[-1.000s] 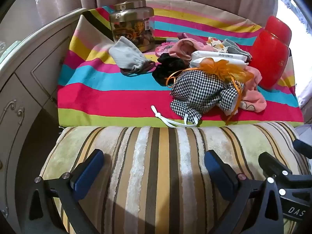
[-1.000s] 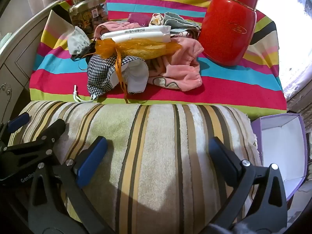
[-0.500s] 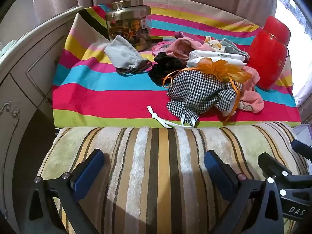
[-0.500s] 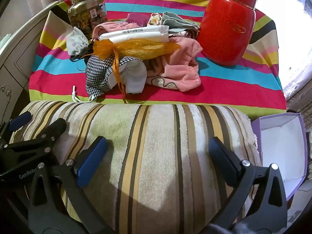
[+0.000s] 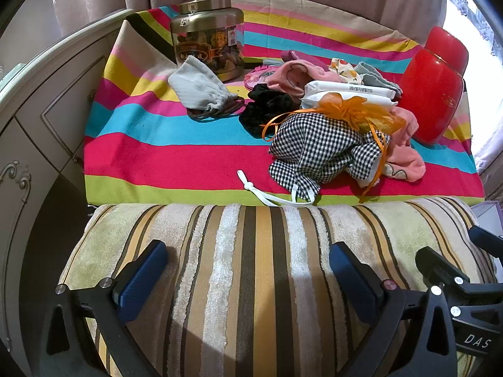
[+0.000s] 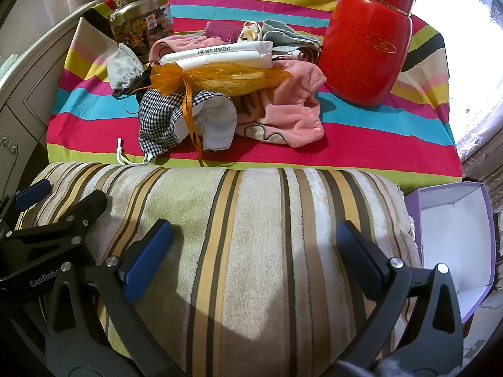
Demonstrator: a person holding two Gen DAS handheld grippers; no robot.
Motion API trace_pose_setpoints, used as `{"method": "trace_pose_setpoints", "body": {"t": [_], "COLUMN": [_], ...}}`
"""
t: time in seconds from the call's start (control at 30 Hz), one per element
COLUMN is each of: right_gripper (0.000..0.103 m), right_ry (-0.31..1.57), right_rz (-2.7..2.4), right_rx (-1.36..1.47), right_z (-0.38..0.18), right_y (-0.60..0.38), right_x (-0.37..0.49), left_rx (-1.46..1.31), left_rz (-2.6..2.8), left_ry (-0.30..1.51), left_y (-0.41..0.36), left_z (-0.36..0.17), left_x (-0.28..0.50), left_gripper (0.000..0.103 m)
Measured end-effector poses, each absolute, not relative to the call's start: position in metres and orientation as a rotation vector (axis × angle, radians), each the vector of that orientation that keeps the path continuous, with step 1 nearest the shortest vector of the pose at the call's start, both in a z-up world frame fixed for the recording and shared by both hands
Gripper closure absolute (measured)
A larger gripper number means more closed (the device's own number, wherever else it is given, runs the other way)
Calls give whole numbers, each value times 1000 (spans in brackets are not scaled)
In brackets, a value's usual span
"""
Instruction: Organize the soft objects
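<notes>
A: Grippers? Left gripper point(image 5: 246, 278) over the striped towel point(image 5: 251, 267), fingers spread wide, nothing between the blue pads point(image 5: 141, 279). Right gripper point(image 6: 254, 257) likewise: wide apart, empty, above the same towel, just right of the left one

B: Noted. The soft things?

A: Heaped right of centre on the rainbow-striped cloth point(image 5: 163, 154), beyond the towel's far edge. Nearest: checked fabric mask point(image 5: 317, 154), its white ear loop point(image 5: 264, 193) trailing forward, touching the towel edge. Orange organza pouch point(image 6: 226, 77) lies on top of the mask; its ribbon hangs down the front

B: Behind that?

A: White flat packets point(image 6: 220, 55) with printed text, stacked. Pink fleece cloth point(image 6: 289, 106) under and to the right of the pouch. Black scrunchie point(image 5: 267, 106) left of the heap. Grey drawstring bag point(image 5: 198, 88) further left, apart from the heap, dark hair ties point(image 5: 217, 111) at its mouth. More small folded cloths at the back; cannot tell what they are

B: Hard items?

A: Clear jar with metal lid point(image 5: 207, 37), back left, just behind the grey bag. Red canister point(image 6: 367, 37), back right, upright. Purple box point(image 6: 452, 238) beside the towel on the right, lid off, white inside. Cream cabinet point(image 5: 37, 119) on the left
</notes>
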State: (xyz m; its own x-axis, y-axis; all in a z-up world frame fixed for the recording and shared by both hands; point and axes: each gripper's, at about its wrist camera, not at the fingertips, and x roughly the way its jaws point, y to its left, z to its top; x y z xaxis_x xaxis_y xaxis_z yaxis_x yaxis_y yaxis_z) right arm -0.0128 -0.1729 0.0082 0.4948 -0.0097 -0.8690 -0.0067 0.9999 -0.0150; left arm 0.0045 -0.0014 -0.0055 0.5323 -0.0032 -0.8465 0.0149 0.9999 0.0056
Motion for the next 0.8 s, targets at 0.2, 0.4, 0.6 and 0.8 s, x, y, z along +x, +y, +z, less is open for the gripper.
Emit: {"method": "trace_pose_setpoints", "body": {"t": [0.2,0.4,0.6,0.8], "right_gripper": [0,0,0,0], "right_ry": [1052,1049,1059,1061], "right_rz": [-2,-3,0,4], "right_rx": [-18,-17,-17,-24], "right_z": [9,8,8,8], "right_y": [-173,-172,-174,-171], "right_x": [-13,-15,-15,-15], "left_rx": [13,13,22,15], "left_rz": [-11,-13,-13,-12], "left_ry": [1008,1010,1021,1028], "left_y": [-1,-1,-2,0], "left_z": [-5,-5,-5,-5], "left_x": [4,3,2,2], "left_gripper": [0,0,0,0]}}
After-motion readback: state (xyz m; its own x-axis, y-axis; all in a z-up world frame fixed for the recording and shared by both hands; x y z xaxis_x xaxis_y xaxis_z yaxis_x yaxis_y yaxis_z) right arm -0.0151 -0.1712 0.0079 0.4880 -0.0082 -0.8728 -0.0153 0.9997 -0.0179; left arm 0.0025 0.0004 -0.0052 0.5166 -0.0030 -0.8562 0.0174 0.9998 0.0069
